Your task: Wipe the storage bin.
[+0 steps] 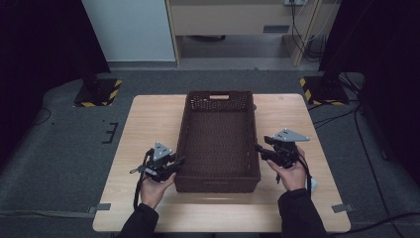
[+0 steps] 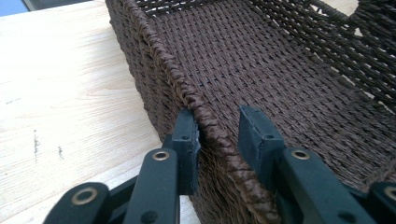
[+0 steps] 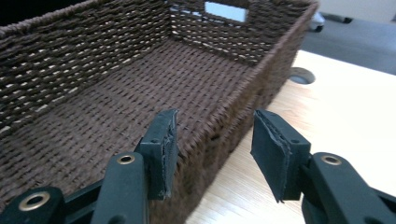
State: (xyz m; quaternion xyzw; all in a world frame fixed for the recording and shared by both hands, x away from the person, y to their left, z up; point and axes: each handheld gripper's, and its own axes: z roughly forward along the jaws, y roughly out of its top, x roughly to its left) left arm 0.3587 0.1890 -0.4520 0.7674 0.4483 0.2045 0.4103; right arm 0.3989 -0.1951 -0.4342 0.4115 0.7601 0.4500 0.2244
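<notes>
Basket on table: left gripper jaws straddle its rim, gapped; right gripper jaws apart astride opposite rim. Next: clamp, lift.

The high view looks down from above; each gripper view sits close behind its jaws, all sharing the basket.

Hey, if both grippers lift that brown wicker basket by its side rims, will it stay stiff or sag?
The woven basket is empty, so it is probably light. Its thick braided rim should give the jaws a rough, non-slip hold. The long, loosely woven walls may flex slightly; being wide and shallow, it seems unlikely to tip.
</notes>
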